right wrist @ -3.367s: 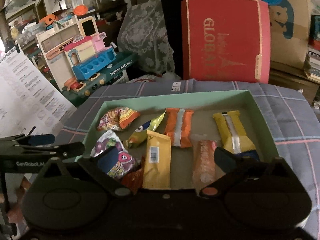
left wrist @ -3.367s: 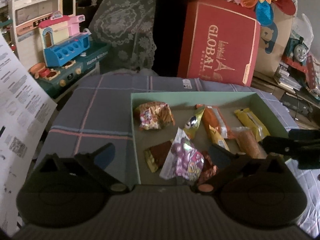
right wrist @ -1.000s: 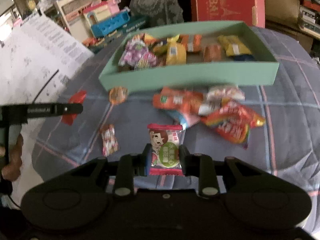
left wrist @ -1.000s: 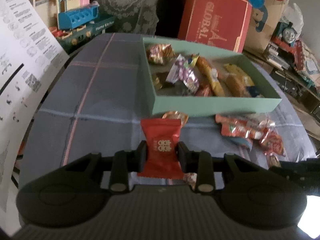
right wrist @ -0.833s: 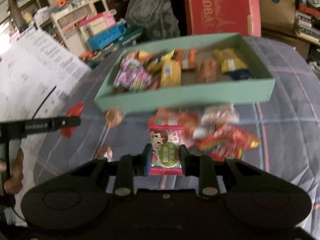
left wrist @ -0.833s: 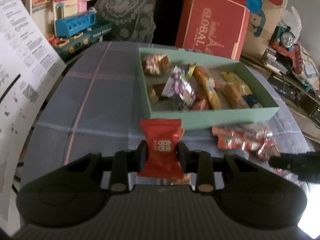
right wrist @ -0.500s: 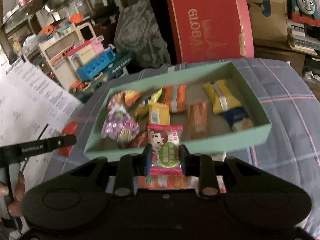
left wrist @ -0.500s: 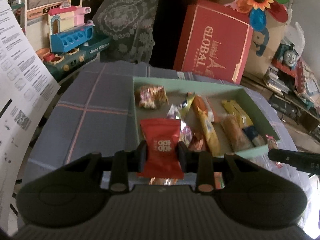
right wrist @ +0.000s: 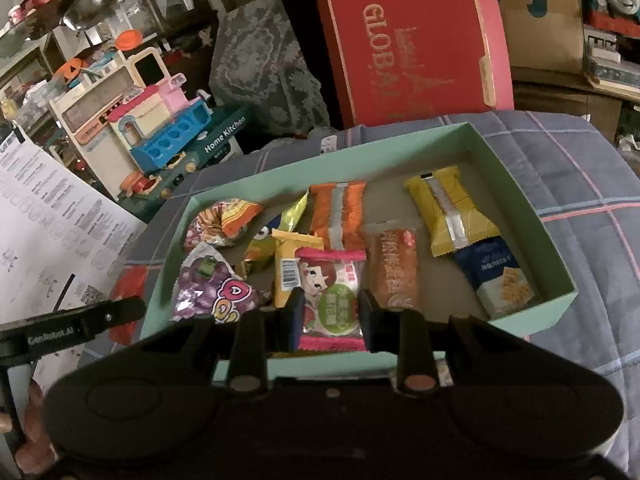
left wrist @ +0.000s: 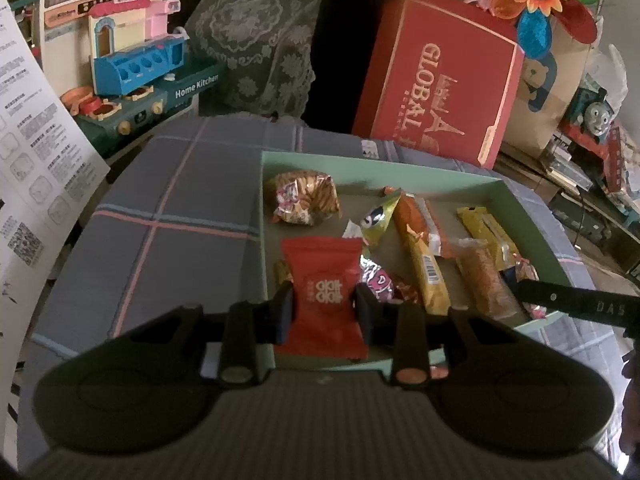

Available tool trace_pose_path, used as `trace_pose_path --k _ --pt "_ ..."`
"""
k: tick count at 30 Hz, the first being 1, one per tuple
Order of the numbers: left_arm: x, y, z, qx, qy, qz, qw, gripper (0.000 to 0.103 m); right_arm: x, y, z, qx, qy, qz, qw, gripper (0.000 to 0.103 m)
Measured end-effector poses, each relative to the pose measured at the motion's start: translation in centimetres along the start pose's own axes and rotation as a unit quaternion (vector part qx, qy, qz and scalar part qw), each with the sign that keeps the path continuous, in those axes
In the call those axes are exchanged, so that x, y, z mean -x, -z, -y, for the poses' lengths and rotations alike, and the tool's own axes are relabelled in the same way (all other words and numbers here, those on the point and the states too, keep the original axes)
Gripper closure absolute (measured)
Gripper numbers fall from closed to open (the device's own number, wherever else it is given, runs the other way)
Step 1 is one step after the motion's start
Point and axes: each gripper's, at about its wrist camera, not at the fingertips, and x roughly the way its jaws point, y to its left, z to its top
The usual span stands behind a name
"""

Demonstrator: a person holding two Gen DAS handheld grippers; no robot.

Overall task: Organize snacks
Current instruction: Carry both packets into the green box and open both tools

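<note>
A mint-green box (left wrist: 532, 216) (right wrist: 520, 184) lies on the plaid cloth and holds several snack packs: orange, yellow, purple and brown ones. My left gripper (left wrist: 323, 308) is shut on a red snack packet (left wrist: 322, 280), held over the box's near left corner. My right gripper (right wrist: 329, 312) is shut on a pink-edged packet with a cartoon face (right wrist: 330, 292), held over the box's near wall. The other gripper's black finger (left wrist: 576, 304) shows at the right of the left wrist view, and at the left (right wrist: 72, 328) of the right wrist view.
A red "GLOBAL" box (left wrist: 436, 80) (right wrist: 412, 40) stands upright behind the green box. A toy kitchen (left wrist: 132, 60) and printed paper sheets (left wrist: 28, 128) are at the left. A toy train (left wrist: 596, 108) and cardboard boxes crowd the right. Plaid cloth (left wrist: 172, 216) lies left of the box.
Both grippers moved forward from the loose snacks in front of the box to above its near wall, each keeping its packet. The loose snacks have dropped out of view.
</note>
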Motion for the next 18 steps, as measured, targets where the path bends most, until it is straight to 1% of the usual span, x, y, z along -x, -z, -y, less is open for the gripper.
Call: trace_pose_path --k 7,8,9,10,11,12,13,14,16,17,18 --pt "-0.8 0.4 -0.1 0.001 -0.004 -0.008 1.0 0.071 -0.8 0.0 -0.2 -0.001 0.001 -0.008 1.0 0.075" --pt "-0.8 0.5 -0.1 0.001 -0.006 -0.009 0.9999 0.071 -1.0 0.0 -0.2 -0.001 0.0 -0.01 1.0 0.073" --pt "-0.9 0.6 -0.2 0.001 -0.007 -0.009 0.9999 0.068 -1.0 0.1 -0.3 -0.002 -0.001 -0.011 1.0 0.072" --pt "-0.8 0.7 -0.1 0.001 -0.012 -0.008 0.9999 0.063 -1.0 0.1 -0.3 -0.004 -0.003 -0.011 1.0 0.068" --pt "-0.8 0.8 -0.2 0.002 -0.017 -0.008 0.9998 0.04 -0.9 0.1 -0.3 -0.007 -0.007 -0.009 1.0 0.052" --pt "-0.7 0.8 -0.2 0.006 -0.023 -0.006 0.9997 0.015 -0.7 0.1 -0.3 -0.009 -0.008 -0.004 1.0 0.041" --pt "-0.5 0.9 -0.3 0.012 -0.032 0.001 0.9994 0.006 -0.5 0.2 -0.4 -0.01 -0.005 0.005 1.0 0.019" --pt "-0.3 0.9 -0.4 0.017 -0.038 0.008 0.9991 0.0 -0.1 0.2 -0.5 -0.007 0.0 0.017 1.0 0.009" --pt "0.0 0.9 -0.6 0.023 -0.039 0.009 0.9989 0.0 0.5 0.1 -0.7 -0.001 0.002 0.031 1.0 0.005" --pt "0.0 0.9 -0.7 0.026 -0.038 0.005 0.9989 0.0 0.7 0.1 -0.8 0.002 0.003 0.032 0.999 0.001" --pt "0.0 0.9 -0.8 0.028 -0.039 0.004 0.9988 0.0 0.9 0.0 -0.9 0.004 0.005 0.034 0.999 0.0"
